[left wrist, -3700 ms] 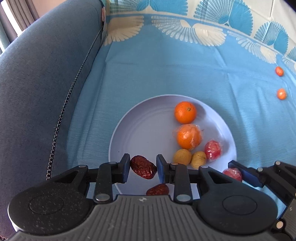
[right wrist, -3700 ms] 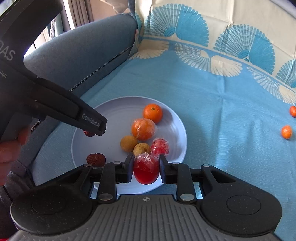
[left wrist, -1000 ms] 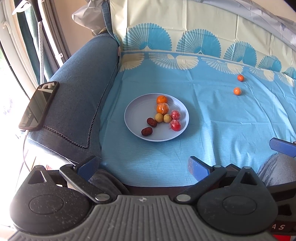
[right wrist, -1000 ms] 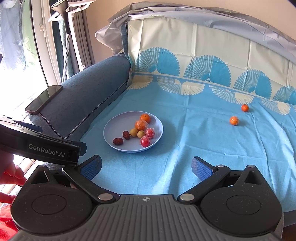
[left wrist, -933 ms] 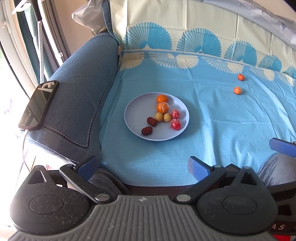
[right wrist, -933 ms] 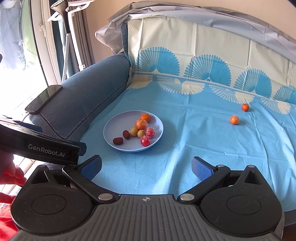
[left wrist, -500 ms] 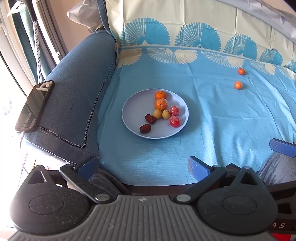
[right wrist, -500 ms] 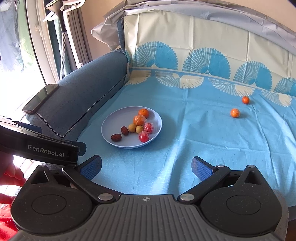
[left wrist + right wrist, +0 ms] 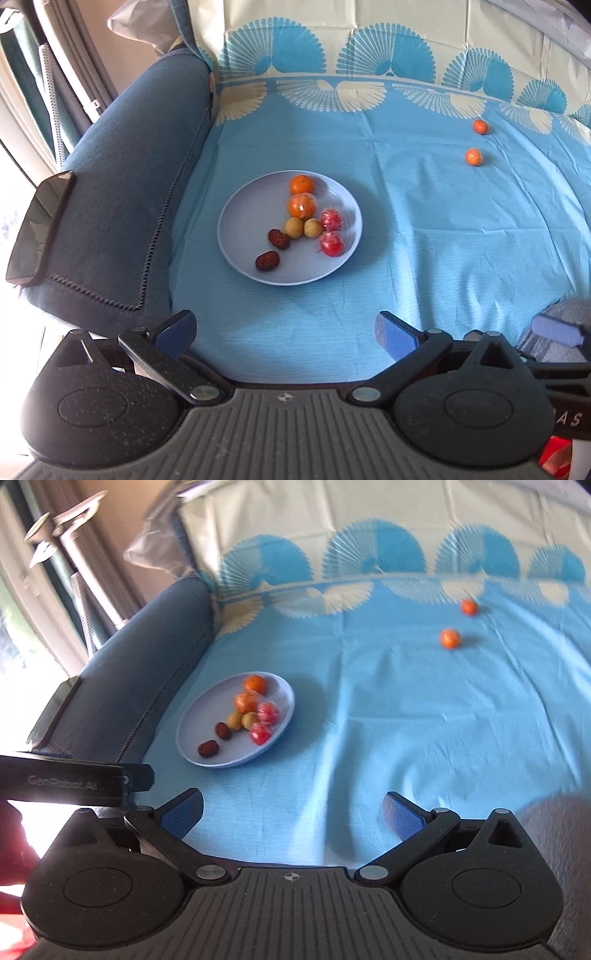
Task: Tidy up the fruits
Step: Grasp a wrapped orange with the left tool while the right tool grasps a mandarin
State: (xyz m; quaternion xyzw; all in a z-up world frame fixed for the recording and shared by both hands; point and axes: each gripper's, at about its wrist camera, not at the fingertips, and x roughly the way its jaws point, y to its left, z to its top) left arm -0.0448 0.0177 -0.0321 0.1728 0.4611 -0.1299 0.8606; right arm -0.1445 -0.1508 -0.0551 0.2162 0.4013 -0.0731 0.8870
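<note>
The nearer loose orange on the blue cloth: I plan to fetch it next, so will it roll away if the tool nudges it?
Probably. The nearer loose orange looks round and sits free on the blue cloth, touching nothing, so a nudge would likely roll it. The creased cloth may slow it a little. Closing evenly from both sides seems safer than pushing.

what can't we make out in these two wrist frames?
- Two loose oranges: right view is motion-blurred, so their surface detail is lost.
- Wrapped red fruits: too small in the left view to tell their kind.
- Phone on the armrest: its screen is dark and seen at a slant.
- Right claw: left view shows only one blue tip at the edge.
</note>
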